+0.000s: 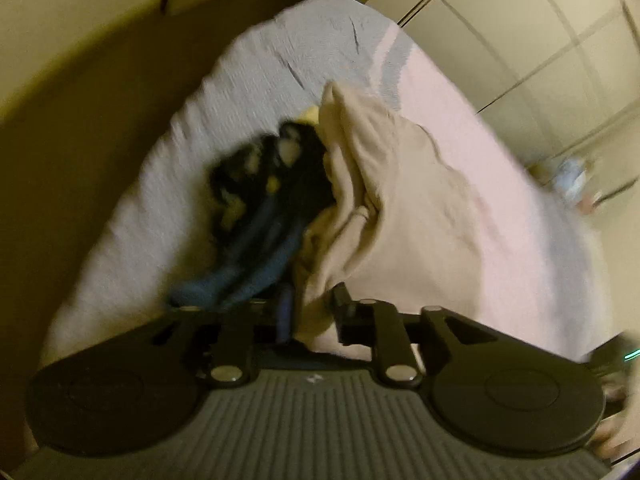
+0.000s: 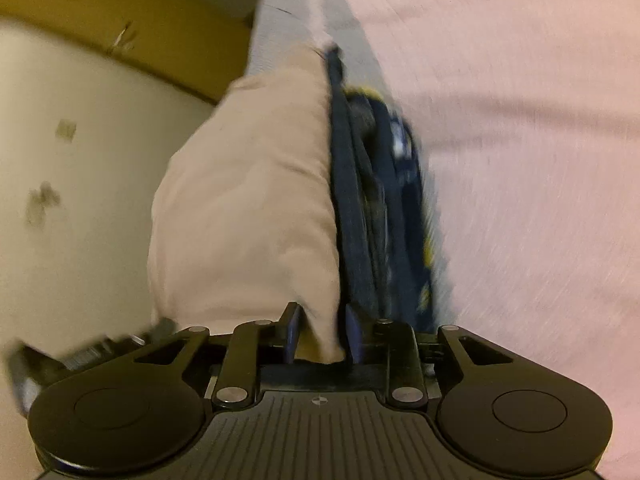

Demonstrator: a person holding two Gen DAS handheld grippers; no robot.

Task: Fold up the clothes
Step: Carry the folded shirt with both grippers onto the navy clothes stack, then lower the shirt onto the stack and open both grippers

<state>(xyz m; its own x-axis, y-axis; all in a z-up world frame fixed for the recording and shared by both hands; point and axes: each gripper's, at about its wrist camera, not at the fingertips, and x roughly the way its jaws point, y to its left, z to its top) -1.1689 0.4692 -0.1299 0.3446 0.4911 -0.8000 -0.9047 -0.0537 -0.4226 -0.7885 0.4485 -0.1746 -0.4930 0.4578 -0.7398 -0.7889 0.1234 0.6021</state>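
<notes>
A beige garment [image 1: 400,200] rises in folds from the bed [image 1: 500,184] toward my left gripper [image 1: 312,308], which is shut on a bunched edge of it. Beside it on the left lies a dark blue garment [image 1: 256,208] with pale and yellow patches. In the right wrist view the same beige garment [image 2: 248,200] stretches up to my right gripper [image 2: 324,320], whose blue pads [image 2: 354,336] are shut on a corner of the cloth. The dark blue garment [image 2: 384,200] lies along its right side. Both views are blurred.
The bed carries a pink and grey sheet [image 2: 520,160]; its edge drops to a pale floor [image 2: 80,160] on the left. Pale wardrobe doors [image 1: 540,40] stand beyond the bed. A hand [image 1: 616,436] shows at the lower right edge of the left wrist view.
</notes>
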